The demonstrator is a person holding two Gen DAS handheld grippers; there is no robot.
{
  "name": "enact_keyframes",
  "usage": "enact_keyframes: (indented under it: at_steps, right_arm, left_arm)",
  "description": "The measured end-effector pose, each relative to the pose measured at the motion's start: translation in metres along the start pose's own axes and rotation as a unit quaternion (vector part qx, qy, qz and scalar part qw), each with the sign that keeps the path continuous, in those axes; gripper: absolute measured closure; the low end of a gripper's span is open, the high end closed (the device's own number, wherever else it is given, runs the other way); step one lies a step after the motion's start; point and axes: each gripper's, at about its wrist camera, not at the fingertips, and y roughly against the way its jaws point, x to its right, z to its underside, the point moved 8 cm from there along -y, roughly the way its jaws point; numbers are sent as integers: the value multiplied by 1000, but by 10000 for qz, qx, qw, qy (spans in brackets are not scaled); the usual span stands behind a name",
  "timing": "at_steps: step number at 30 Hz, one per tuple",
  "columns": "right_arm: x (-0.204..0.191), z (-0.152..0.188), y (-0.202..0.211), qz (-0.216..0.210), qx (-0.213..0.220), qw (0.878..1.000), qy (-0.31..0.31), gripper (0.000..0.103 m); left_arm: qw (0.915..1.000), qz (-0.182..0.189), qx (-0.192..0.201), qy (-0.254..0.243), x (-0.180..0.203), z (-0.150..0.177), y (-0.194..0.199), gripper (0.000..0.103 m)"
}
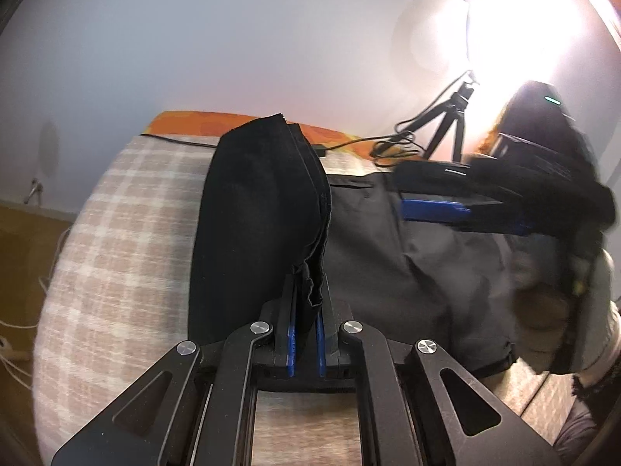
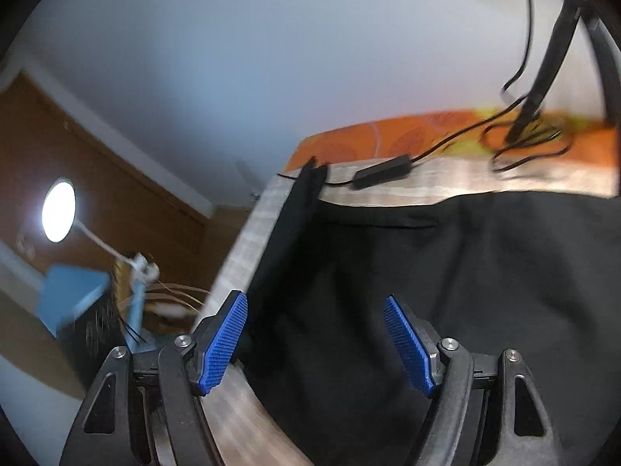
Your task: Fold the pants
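Black pants [image 1: 388,240] lie spread on a beige checked blanket [image 1: 128,240]. My left gripper [image 1: 306,322] is shut on the end of the pants, which stands lifted as a dark fold [image 1: 256,209] above the blanket. My right gripper [image 1: 438,209] shows in the left wrist view at the right, above the pants. In the right wrist view the right gripper [image 2: 316,334] is open and empty, its blue pads [image 2: 227,341] wide apart over the black pants [image 2: 427,291].
An orange patterned sheet [image 2: 388,136] lies along the far edge. A black cable with an inline box [image 2: 384,173] and a small tripod [image 1: 450,124] sit there. A bright lamp [image 1: 543,31] glares at the right. A wooden door [image 2: 97,178] is at the left.
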Motion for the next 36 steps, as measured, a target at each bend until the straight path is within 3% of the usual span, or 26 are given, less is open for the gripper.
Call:
enact_keyframes:
  at_steps: [5,8,10,11,13,19,29,36]
  right_arm:
    - [6,-6,-37,-97,-248,9988,-407,30]
    - [6,-8,-46,-133,-235,9980,-563,43]
    - [8,-9,-46,11,-183,9984,-527,73]
    - [8,-10,-46,135,-168,9987,-471,76]
    - [10,-11,-43,332,-83,9989,-311,94]
    - [21,-15,-14,620,138,9980,-61,101]
    - [40,-18,46,1127,386,9923,345,102]
    - [59,-16,74,1264,502,9903,286,102]
  left_arm:
    - [9998,179,-84,-87,17,2,-4,97]
    - [9993,275,-152,-187,29,4,-7,97]
    - [9991,340,-168,-211,37,5,-7,97]
    - [9989,368,-174,-218,40,5,-8,97]
    - [9987,421,-180,-222,46,5,-9,97]
    - [9976,595,-201,-294,74,1,-12,97]
    - [9937,900,-342,-568,127,-5,-22,97]
    - [9905,950,-533,-841,148,-2,-21,85]
